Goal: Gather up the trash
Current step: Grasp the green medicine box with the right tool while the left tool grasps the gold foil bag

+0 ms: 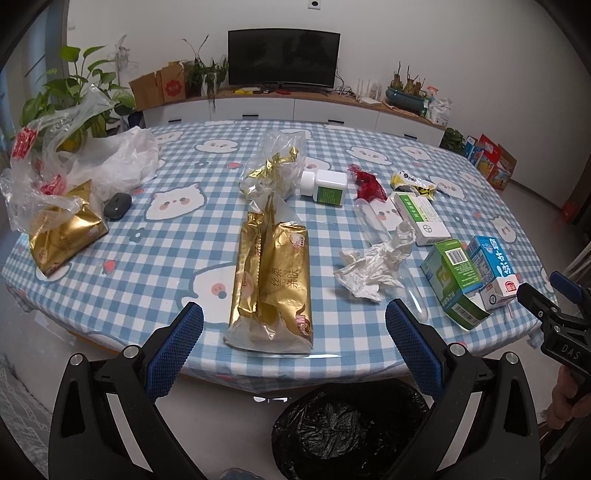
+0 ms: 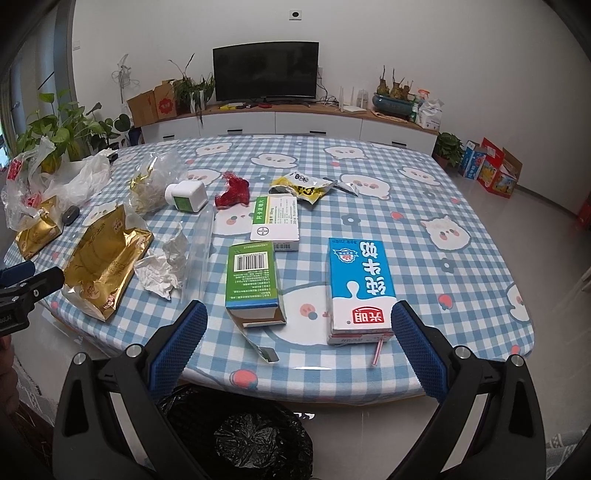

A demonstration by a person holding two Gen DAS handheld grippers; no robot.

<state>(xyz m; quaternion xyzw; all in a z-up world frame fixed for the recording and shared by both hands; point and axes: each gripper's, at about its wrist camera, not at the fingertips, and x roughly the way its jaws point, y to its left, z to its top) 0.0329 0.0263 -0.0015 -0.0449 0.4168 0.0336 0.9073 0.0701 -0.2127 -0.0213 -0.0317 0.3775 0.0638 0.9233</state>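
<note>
Milk carton (image 2: 360, 288) flat, long axis front-back, top twd right gripper (image 2: 299, 332); both grippers' fingers wide, empty

A white rear wall (image 2: 406, 48) is seen, with a small round fitting (image 2: 294, 14) mounted high on it. Against this wall a long, low white cabinet (image 2: 295, 123) with a wood-coloured top is placed. A dark, switched-off monitor (image 2: 266, 70) is centred on the cabinet. Potted plants (image 2: 190, 90) and open cardboard boxes (image 2: 151, 103) are located at its left end; a blue planter (image 2: 392, 100) and white router units (image 2: 351, 101) are located at its right end. Coloured cartons (image 2: 491, 168) are stacked on the pale glossy tiled floor (image 2: 546, 236) at the right. A leafy plant (image 1: 74, 88) is positioned at the left. The room is evenly lit.
</note>
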